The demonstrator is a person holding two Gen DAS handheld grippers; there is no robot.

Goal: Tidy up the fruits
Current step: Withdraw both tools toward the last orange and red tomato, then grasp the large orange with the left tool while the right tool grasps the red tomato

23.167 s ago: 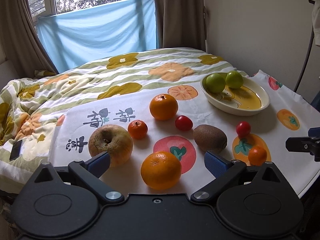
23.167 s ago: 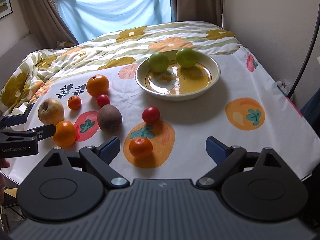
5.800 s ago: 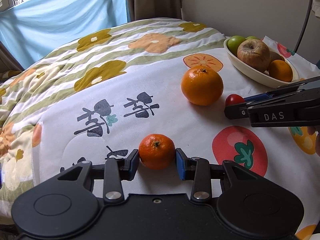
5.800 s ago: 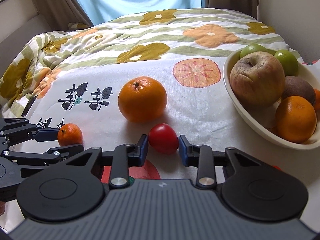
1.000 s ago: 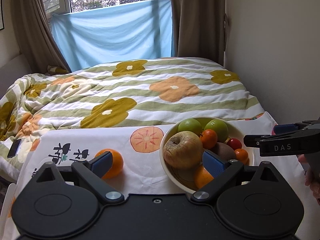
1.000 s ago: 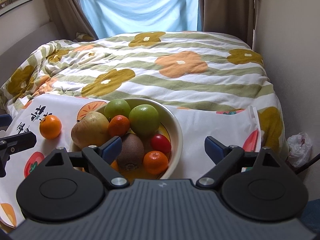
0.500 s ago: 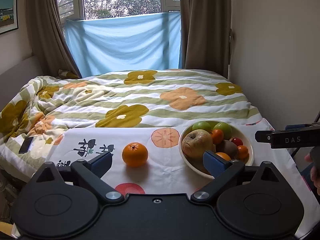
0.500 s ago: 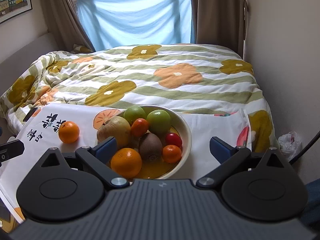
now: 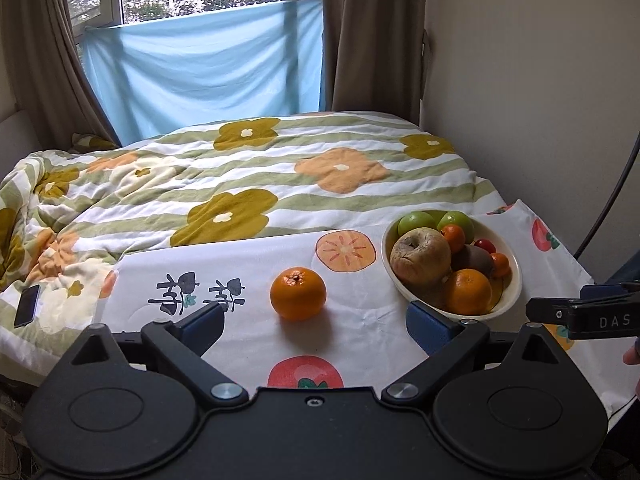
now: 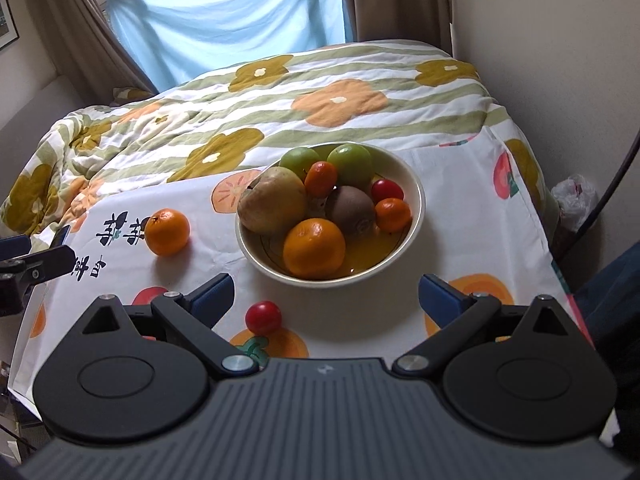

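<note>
A cream bowl (image 10: pixel 412 216) holds an apple (image 10: pixel 272 204), two green fruits, a kiwi, a big orange (image 10: pixel 314 247), small mandarins and a red tomato. It also shows in the left wrist view (image 9: pixel 514 292). One orange (image 9: pixel 298 294) lies on the printed cloth left of the bowl, also in the right wrist view (image 10: pixel 167 232). A red tomato (image 10: pixel 263 317) lies on the cloth in front of the bowl. My left gripper (image 9: pixel 314 322) is open and empty, just short of the loose orange. My right gripper (image 10: pixel 326 298) is open and empty, short of the bowl.
The printed cloth (image 9: pixel 248 256) lies over a flowered quilt (image 9: pixel 240 168) on a bed. A phone (image 9: pixel 27 306) lies on the quilt at the left. A wall is on the right, with a black cable (image 9: pixel 612 196). A plastic bag (image 10: pixel 576 200) lies by the bed.
Both grippers have pulled back from the bowl and stayed open. The loose orange now sits between my left fingers' line of view, and the tomato in front of the bowl has come into the right view.
</note>
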